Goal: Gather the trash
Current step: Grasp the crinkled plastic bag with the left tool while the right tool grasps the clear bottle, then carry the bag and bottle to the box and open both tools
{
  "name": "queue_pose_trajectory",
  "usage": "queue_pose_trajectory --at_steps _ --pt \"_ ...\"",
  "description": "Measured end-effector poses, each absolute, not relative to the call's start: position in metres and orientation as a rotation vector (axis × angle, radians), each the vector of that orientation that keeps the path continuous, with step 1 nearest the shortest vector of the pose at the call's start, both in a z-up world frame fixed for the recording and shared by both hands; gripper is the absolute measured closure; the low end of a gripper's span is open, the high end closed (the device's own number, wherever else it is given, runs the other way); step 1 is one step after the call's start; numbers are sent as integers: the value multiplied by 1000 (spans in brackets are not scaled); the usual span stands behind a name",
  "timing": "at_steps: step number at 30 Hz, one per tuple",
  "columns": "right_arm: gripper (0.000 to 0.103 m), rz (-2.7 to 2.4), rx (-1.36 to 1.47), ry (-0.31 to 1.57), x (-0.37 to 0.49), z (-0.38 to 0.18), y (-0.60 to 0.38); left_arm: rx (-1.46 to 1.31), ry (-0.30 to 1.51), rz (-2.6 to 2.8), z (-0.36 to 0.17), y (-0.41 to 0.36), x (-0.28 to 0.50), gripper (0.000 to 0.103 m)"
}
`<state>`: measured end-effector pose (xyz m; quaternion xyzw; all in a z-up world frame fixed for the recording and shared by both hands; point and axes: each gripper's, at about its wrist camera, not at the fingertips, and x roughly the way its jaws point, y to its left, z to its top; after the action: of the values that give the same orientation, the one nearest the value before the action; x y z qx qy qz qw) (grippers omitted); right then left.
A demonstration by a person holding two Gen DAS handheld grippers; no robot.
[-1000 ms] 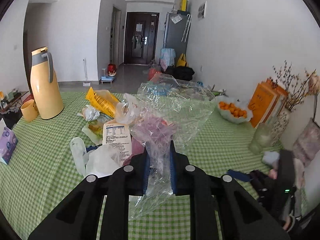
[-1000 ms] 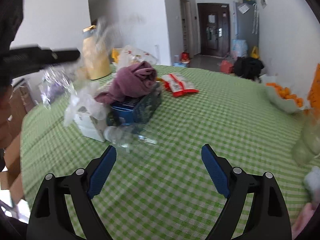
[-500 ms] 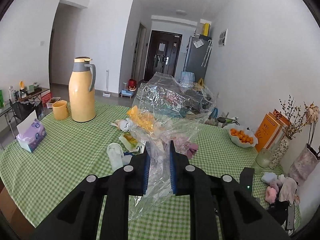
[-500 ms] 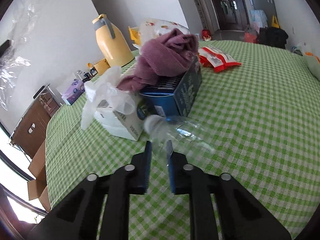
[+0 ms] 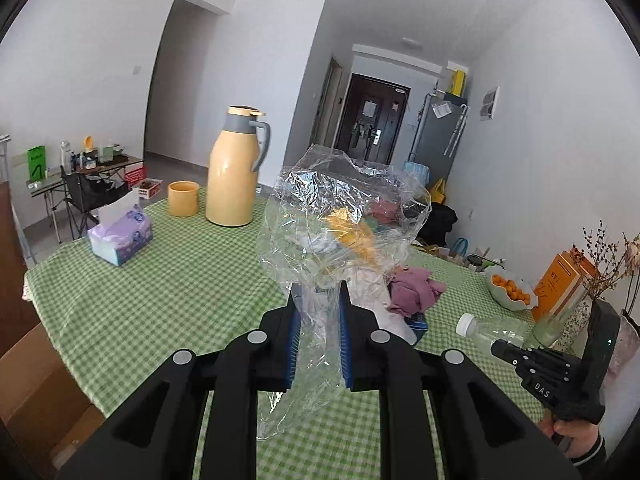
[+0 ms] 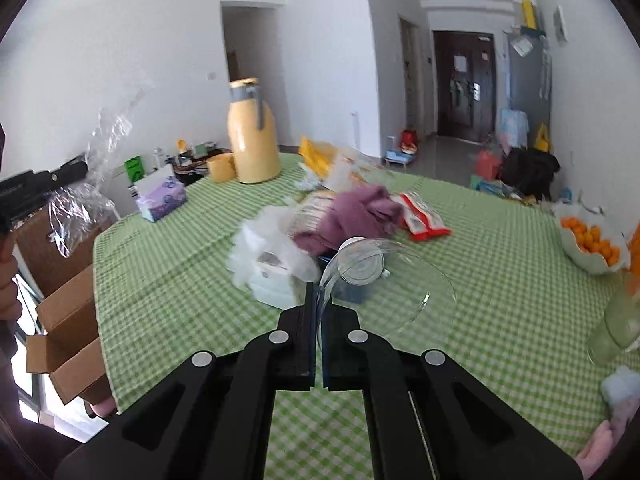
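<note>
- Since the trash needs a sack, my left tongs (image 5: 319, 300) are clenched on the bag (image 5: 340, 216), holding it up above the worktop (image 5: 160, 280).
- My right tongs (image 6: 319, 300) pinch the bottle (image 6: 380, 280), lifted just off the worktop.
- Bag and bottle are apart; I judge bagging comes next.

Cup (image 5: 183, 199) left of jug (image 5: 235, 168); tissue box (image 5: 120, 236) before both.
</note>
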<state>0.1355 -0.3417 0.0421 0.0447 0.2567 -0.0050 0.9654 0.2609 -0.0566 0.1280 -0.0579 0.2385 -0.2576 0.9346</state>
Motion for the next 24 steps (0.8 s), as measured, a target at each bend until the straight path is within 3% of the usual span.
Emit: queue_pose_trajectory --at_steps 13,24 --pt "101 529 -74 589 249 37 -115 -210 503 -31 100 174 229 89" --pt "101 917 -315 889 316 -53 115 -305 711 215 -3 319 218 89"
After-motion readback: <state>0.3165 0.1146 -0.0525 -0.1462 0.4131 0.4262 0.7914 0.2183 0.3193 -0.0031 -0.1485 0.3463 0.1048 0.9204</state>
